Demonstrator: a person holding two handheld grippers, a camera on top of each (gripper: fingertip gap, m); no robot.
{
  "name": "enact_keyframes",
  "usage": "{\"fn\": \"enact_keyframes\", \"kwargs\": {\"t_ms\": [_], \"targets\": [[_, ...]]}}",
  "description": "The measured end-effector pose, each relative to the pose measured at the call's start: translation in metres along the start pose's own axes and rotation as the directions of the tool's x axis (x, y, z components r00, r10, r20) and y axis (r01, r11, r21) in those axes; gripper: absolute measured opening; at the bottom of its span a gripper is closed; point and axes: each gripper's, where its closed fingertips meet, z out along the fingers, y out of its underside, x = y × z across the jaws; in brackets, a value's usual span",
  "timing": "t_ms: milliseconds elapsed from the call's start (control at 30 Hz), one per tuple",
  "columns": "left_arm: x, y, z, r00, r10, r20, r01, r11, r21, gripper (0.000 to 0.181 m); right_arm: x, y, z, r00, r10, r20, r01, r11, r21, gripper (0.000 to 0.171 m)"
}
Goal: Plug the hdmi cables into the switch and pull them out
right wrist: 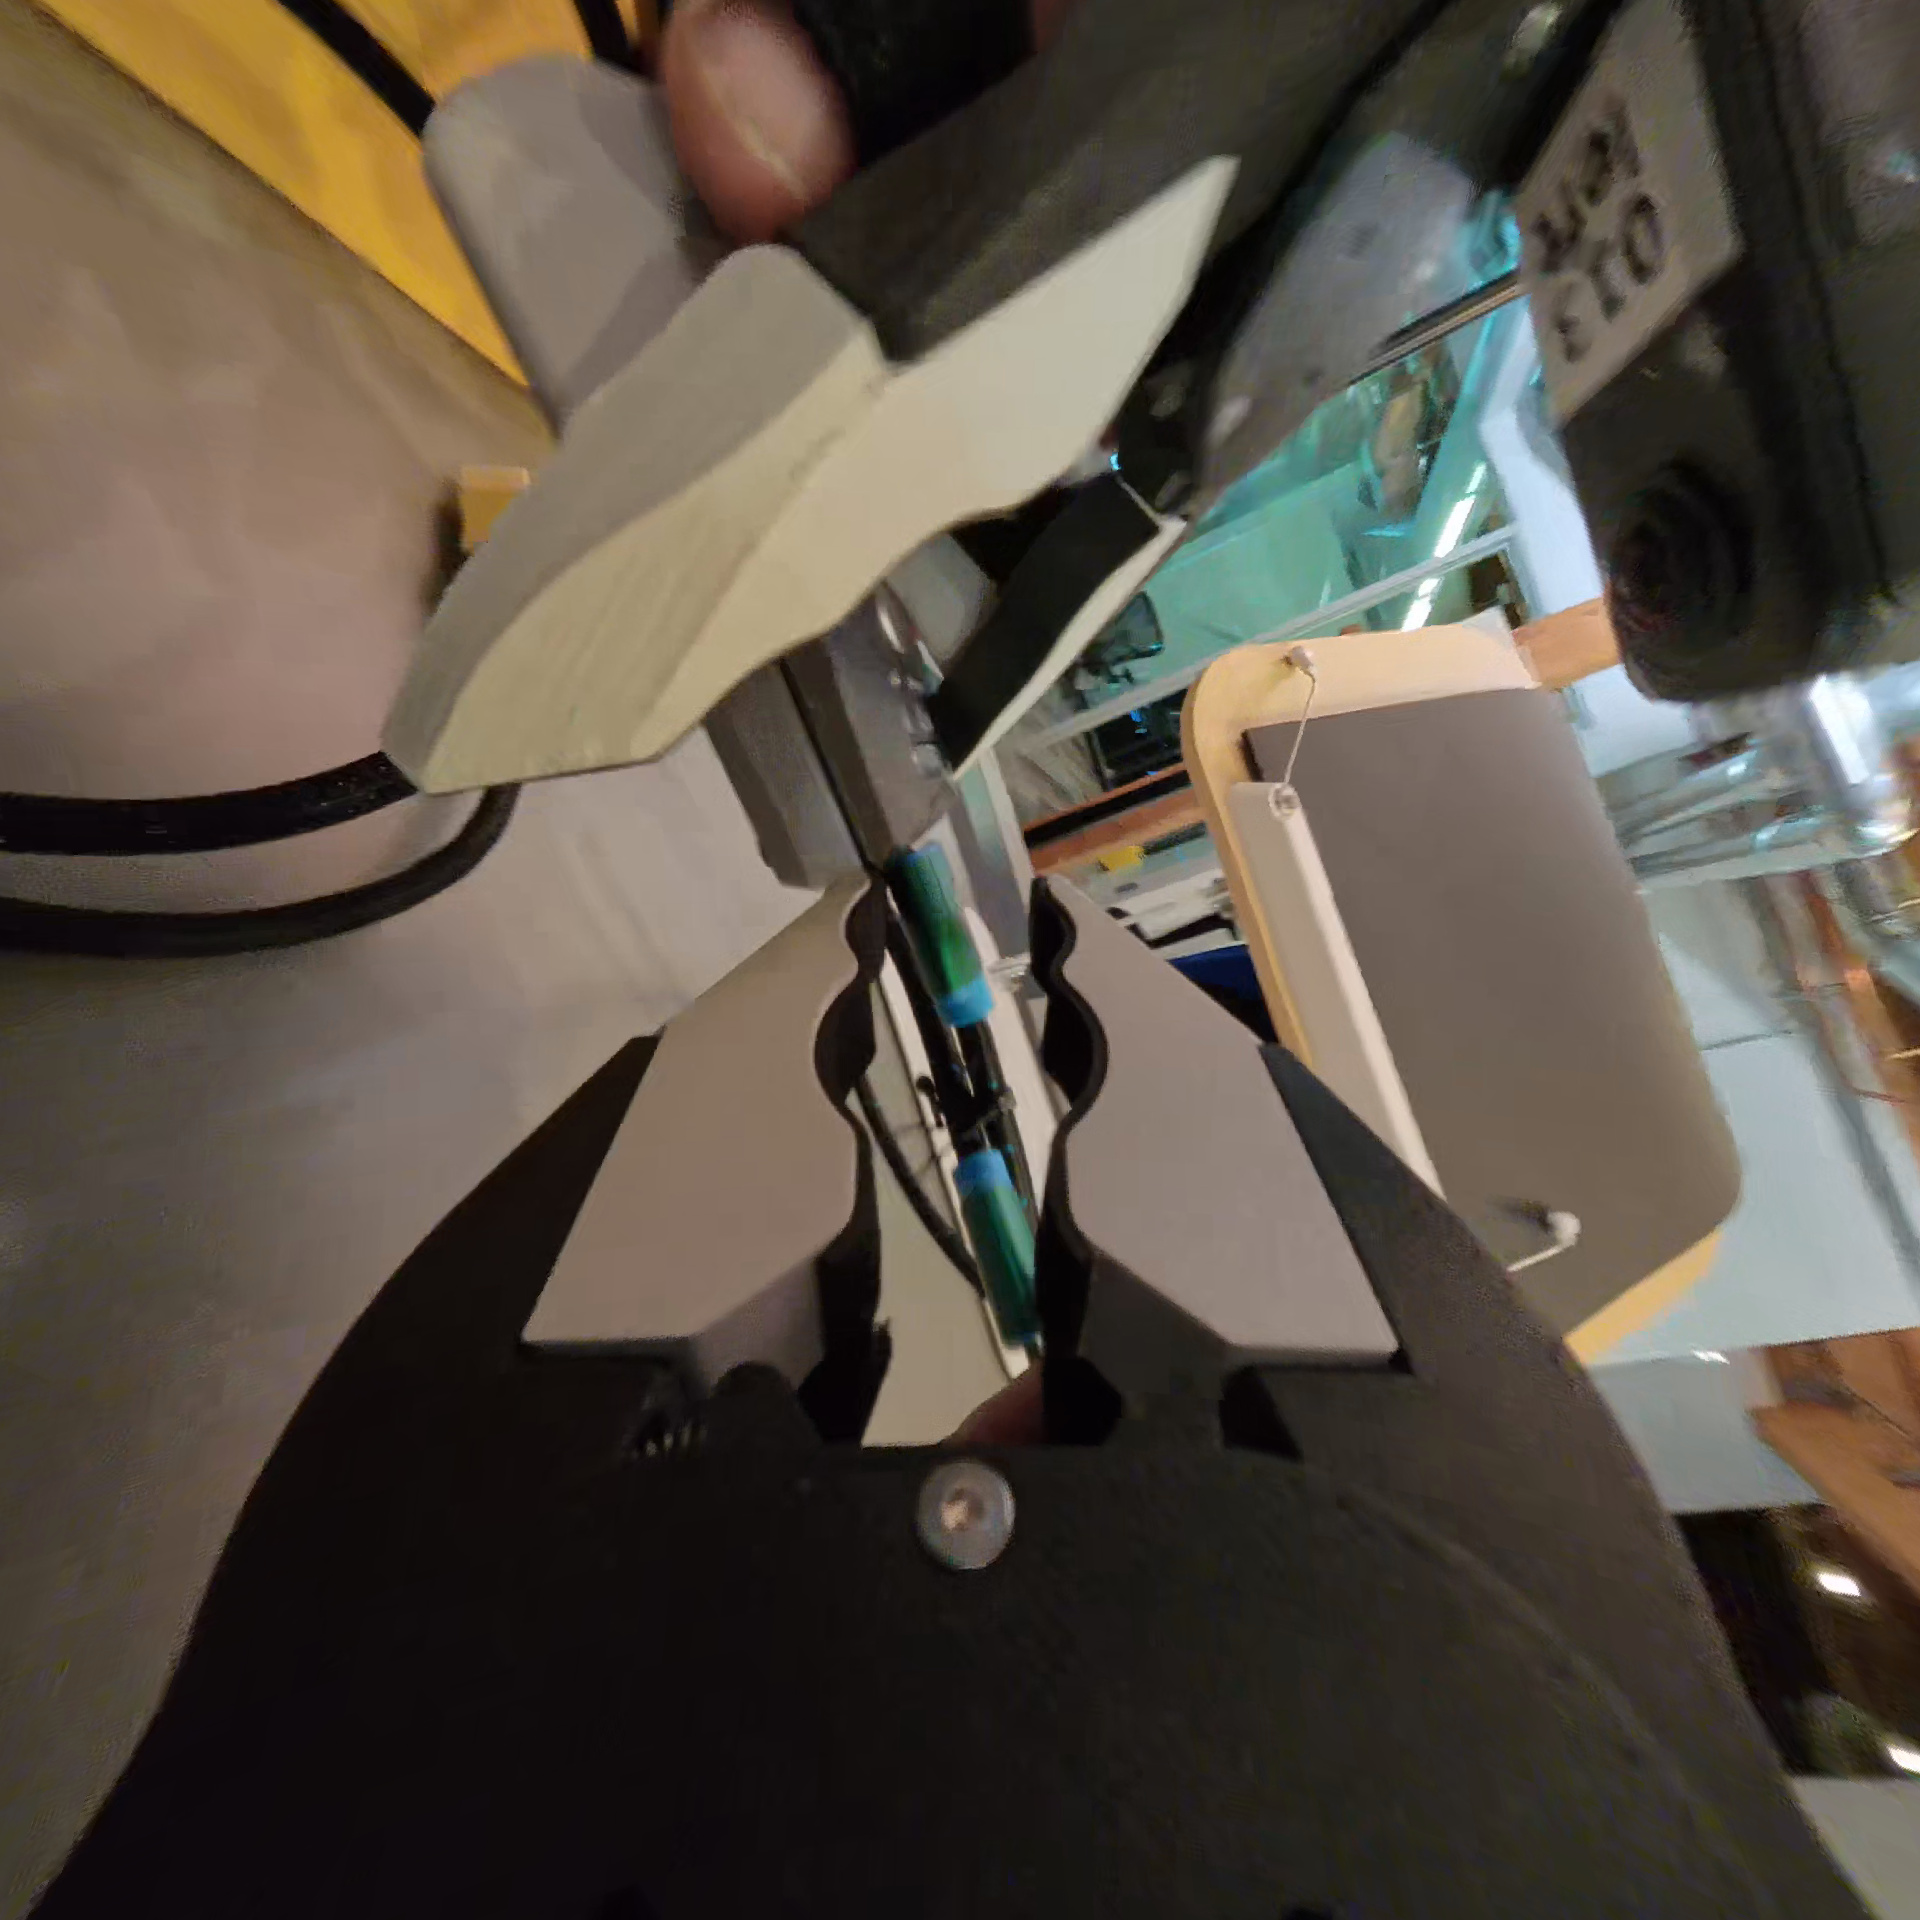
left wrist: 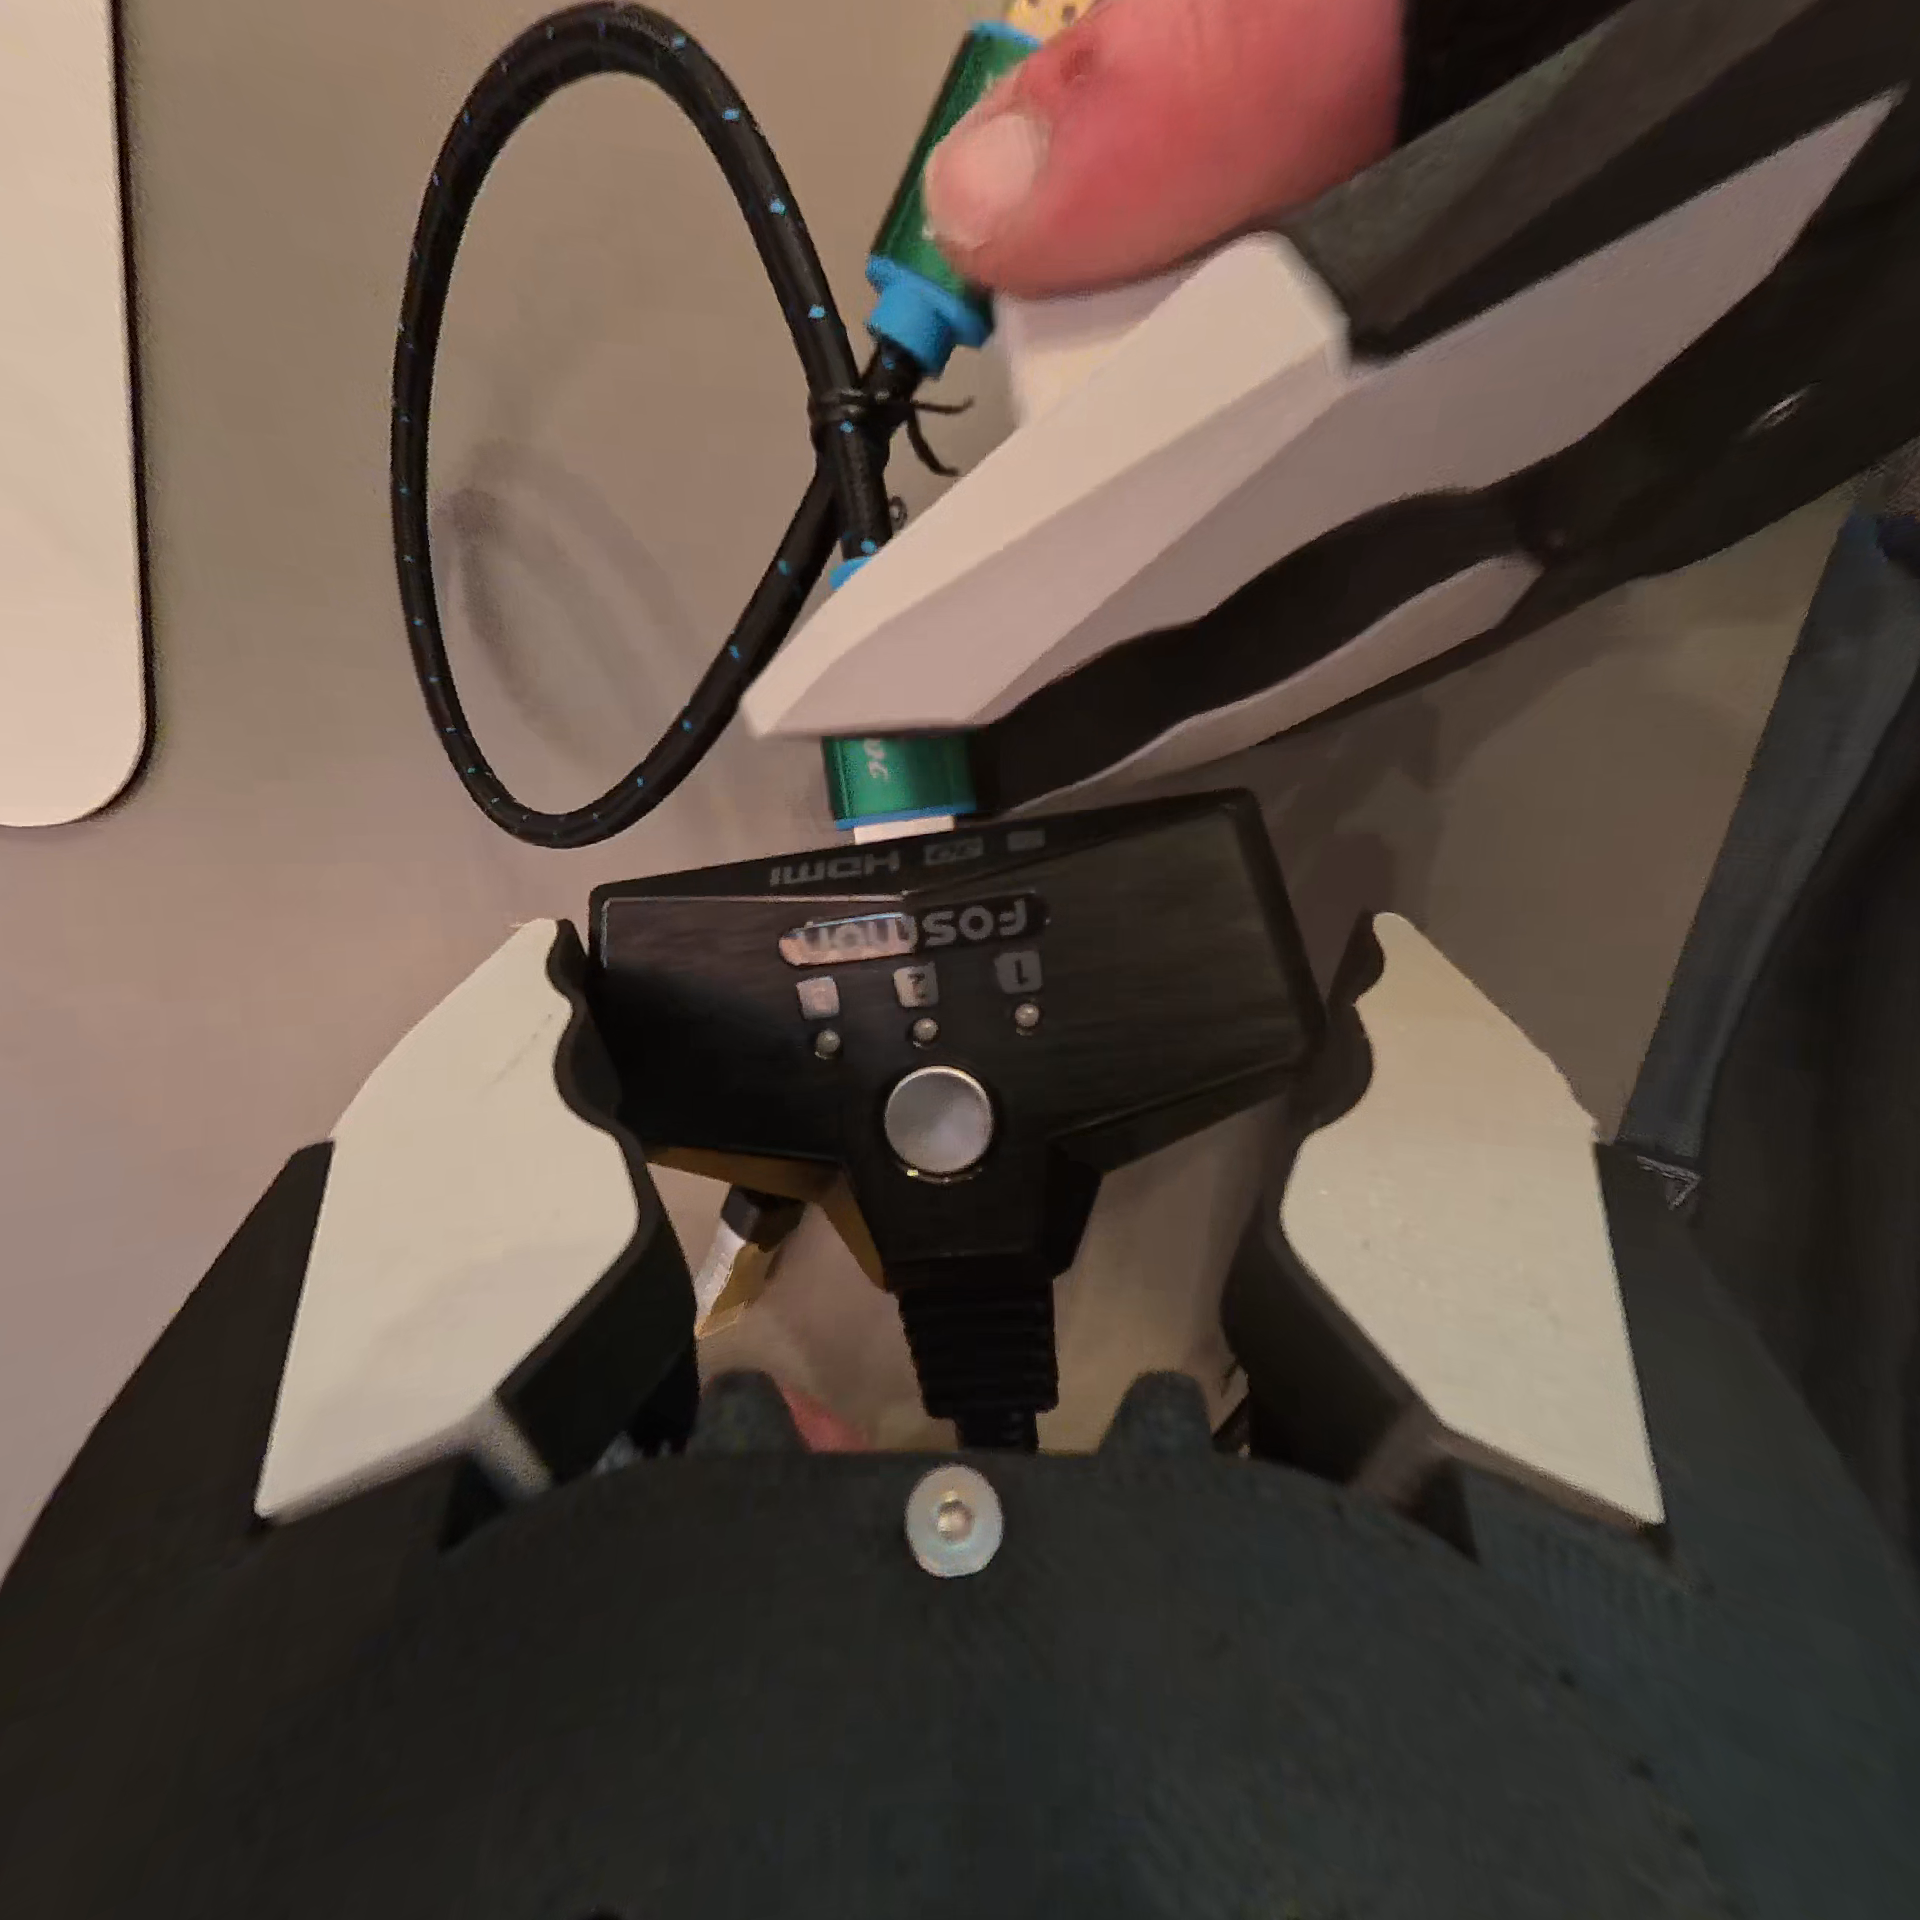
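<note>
My left gripper (left wrist: 966, 935) is shut on the black HDMI switch (left wrist: 935, 1039), one finger on each side, its round button facing up. My right gripper (left wrist: 883, 748) comes in from the upper right, shut on a green HDMI plug (left wrist: 899, 774). The plug's metal tip meets a port on the switch's far edge. The black braided cable (left wrist: 436, 468) loops left to a second green plug (left wrist: 925, 229), pressed under a thumb (left wrist: 1122, 135). In the right wrist view both plugs (right wrist: 935, 925) (right wrist: 1003, 1247) lie between my right gripper's (right wrist: 958, 894) fingers. The left gripper (right wrist: 862, 665) holds the switch (right wrist: 862, 717) above them.
The switch's own ribbed cable (left wrist: 977, 1340) runs back toward me, and a gold-coloured connector (left wrist: 748, 1205) shows under it. A white rounded board (left wrist: 52, 416) lies at the far left on the grey table (left wrist: 260, 987). A wood-edged dark panel (right wrist: 1455, 987) stands to the right. There is about 4 centimetres between the tips of the two grippers.
</note>
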Motion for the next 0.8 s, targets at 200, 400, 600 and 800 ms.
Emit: {"fn": "enact_keyframes", "kwargs": {"t_ms": [200,400,600,800], "targets": [[-0.003,0.01,-0.001,0.999,-0.053,-0.001,0.053,0.998,0.044,0.13,0.014,-0.006,-0.021,0.918,0.379,0.118,-0.389,0.918,0.078,0.041],[0.001,0.015,-0.003,0.999,-0.039,0.013,0.037,0.994,0.099,0.13,0.004,0.01,-0.032,0.7,0.673,0.238,-0.685,0.727,-0.043,0.066],[0.003,0.019,-0.003,0.995,0.026,0.094,-0.035,0.994,0.1,0.129,0.005,-0.001,-0.046,0.392,0.802,0.45,-0.888,0.458,-0.042,0.051],[0.004,0.015,-0.014,0.993,0.025,0.112,-0.045,0.984,0.174,0.129,0.012,-0.01,-0.057,0.164,0.786,0.596,-0.968,0.246,-0.059,0.046]]}}
